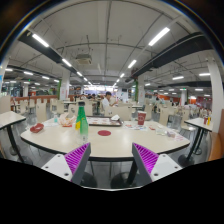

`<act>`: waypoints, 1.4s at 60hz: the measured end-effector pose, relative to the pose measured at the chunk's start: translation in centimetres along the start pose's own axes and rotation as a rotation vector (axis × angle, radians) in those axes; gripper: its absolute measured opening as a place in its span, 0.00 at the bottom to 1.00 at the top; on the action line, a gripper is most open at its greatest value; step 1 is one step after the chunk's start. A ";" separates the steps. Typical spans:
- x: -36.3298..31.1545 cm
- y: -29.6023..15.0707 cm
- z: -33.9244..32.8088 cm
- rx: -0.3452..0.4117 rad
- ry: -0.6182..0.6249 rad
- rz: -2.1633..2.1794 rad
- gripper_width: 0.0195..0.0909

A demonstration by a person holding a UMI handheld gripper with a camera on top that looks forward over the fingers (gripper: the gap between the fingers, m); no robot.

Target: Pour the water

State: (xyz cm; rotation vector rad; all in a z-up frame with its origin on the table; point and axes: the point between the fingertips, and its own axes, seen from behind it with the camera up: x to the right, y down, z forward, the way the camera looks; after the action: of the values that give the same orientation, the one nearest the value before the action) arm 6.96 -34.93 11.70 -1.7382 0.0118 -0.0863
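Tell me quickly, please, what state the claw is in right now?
Claw: open, holding nothing; the green bottle stands on the table beyond its fingers.

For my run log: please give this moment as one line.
gripper: open, empty | green bottle: upright on table, beyond fingers | pouring: not started

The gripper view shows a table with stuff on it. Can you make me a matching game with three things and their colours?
Things:
1. bottle
2. cup
3. finger pads

Colours:
A. red
B. magenta
C. green

Pairs: 1-C, 2-A, 3-B.

All three show around the white table; the gripper is open, holding nothing, with the bottle beyond its fingers.
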 end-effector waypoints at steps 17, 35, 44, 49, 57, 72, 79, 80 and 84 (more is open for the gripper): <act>0.8 0.7 1.8 -0.015 0.003 0.023 0.90; -6.7 -0.5 5.5 0.016 -0.184 0.059 0.91; -10.7 -1.3 10.4 0.046 -0.211 0.055 0.91; -12.5 -1.4 14.0 0.060 -0.206 0.033 0.91; -13.7 -2.3 20.1 0.061 -0.138 0.014 0.90; -14.4 -1.5 26.6 0.016 -0.057 0.041 0.46; -14.0 -1.6 26.8 0.020 -0.040 0.046 0.35; -14.0 -1.6 26.9 0.021 -0.044 0.048 0.32; -14.0 -1.7 27.0 0.029 -0.053 0.044 0.27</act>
State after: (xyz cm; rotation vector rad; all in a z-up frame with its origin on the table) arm -5.29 -7.30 8.23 -1.7096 0.0093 -0.0083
